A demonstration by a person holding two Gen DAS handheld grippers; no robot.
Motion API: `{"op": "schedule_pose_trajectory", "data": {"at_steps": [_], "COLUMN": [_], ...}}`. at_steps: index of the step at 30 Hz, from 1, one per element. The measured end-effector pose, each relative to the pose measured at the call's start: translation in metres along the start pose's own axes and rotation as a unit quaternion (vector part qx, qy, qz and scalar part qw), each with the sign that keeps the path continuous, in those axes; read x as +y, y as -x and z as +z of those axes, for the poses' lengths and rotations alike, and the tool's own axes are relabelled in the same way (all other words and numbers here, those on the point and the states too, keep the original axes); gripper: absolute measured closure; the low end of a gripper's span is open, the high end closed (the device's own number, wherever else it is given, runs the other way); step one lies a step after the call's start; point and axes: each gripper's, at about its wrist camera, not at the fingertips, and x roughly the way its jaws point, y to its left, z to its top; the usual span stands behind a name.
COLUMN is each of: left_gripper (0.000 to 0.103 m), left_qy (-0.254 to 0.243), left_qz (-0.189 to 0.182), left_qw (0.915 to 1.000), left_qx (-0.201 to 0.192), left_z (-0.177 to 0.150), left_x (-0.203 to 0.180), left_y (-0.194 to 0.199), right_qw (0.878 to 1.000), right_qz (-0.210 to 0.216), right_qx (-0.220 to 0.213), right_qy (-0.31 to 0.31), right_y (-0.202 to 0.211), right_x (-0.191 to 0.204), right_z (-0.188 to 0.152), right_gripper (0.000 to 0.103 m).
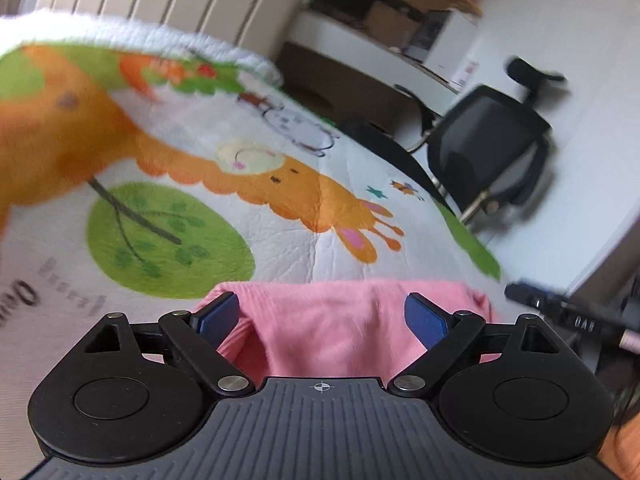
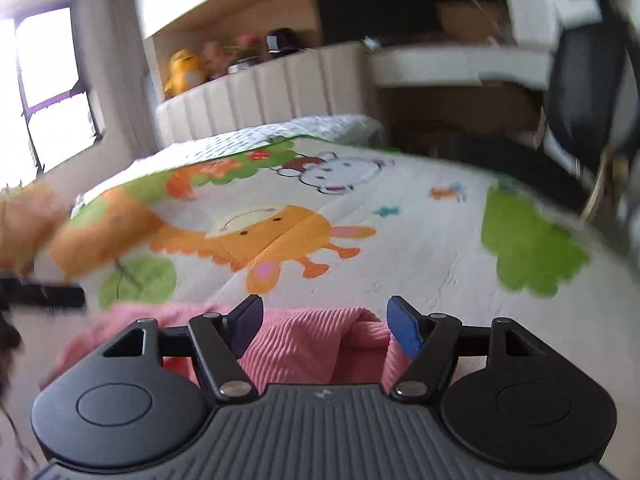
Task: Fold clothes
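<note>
A pink ribbed garment (image 1: 328,328) lies on a bed with a cartoon quilt (image 1: 280,216). In the left wrist view my left gripper (image 1: 322,316) is open, its blue pads (image 1: 424,320) wide apart over the pink cloth, which bunches between them. In the right wrist view my right gripper (image 2: 324,320) is open too, with the pink garment (image 2: 304,344) between and below its fingers (image 2: 404,330). Neither gripper pinches the cloth. The right gripper's body (image 1: 560,308) shows at the right edge of the left view.
A black office chair (image 1: 492,152) stands beside the bed on the right, also in the right wrist view (image 2: 588,80). A padded beige headboard (image 2: 260,92) and a desk (image 1: 360,44) lie beyond. A window (image 2: 44,80) is at the left. The quilt (image 2: 400,220) spreads ahead.
</note>
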Motion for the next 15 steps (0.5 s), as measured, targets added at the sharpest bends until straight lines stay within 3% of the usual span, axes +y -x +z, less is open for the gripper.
{"op": "schedule_pose_trajectory", "data": {"at_steps": [3, 5, 7, 9, 10, 12, 15], "left_gripper": [0.008, 0.008, 0.008, 0.007, 0.005, 0.003, 0.003], "left_qy": [-0.072, -0.096, -0.112, -0.124, -0.117, -0.097, -0.085], "left_qz": [0.021, 0.023, 0.042, 0.066, 0.066, 0.057, 0.051], "left_qw": [0.9971, 0.9951, 0.9926, 0.9896, 0.9904, 0.9934, 0.9951], "left_qx": [-0.009, 0.008, 0.023, 0.031, 0.030, 0.021, 0.012], "left_z": [-0.018, -0.032, -0.044, -0.060, -0.068, -0.078, -0.079], "left_x": [-0.023, -0.033, -0.037, -0.034, -0.029, -0.019, -0.016], "left_y": [0.004, -0.002, -0.011, -0.020, -0.022, -0.021, -0.017], "right_qw": [0.997, 0.994, 0.991, 0.986, 0.982, 0.975, 0.976], "right_qz": [0.005, 0.029, 0.047, 0.037, 0.026, 0.013, 0.006], "right_qx": [-0.017, -0.029, -0.011, 0.032, 0.053, 0.052, 0.047], "right_qy": [0.070, 0.103, 0.122, 0.160, 0.182, 0.214, 0.213], "right_y": [0.013, 0.017, 0.010, -0.007, -0.015, -0.019, -0.010], "right_x": [0.037, 0.064, 0.084, 0.104, 0.111, 0.115, 0.112], "right_z": [-0.014, -0.020, -0.025, -0.040, -0.048, -0.068, -0.074], "right_gripper": [0.029, 0.029, 0.029, 0.029, 0.028, 0.025, 0.021]}}
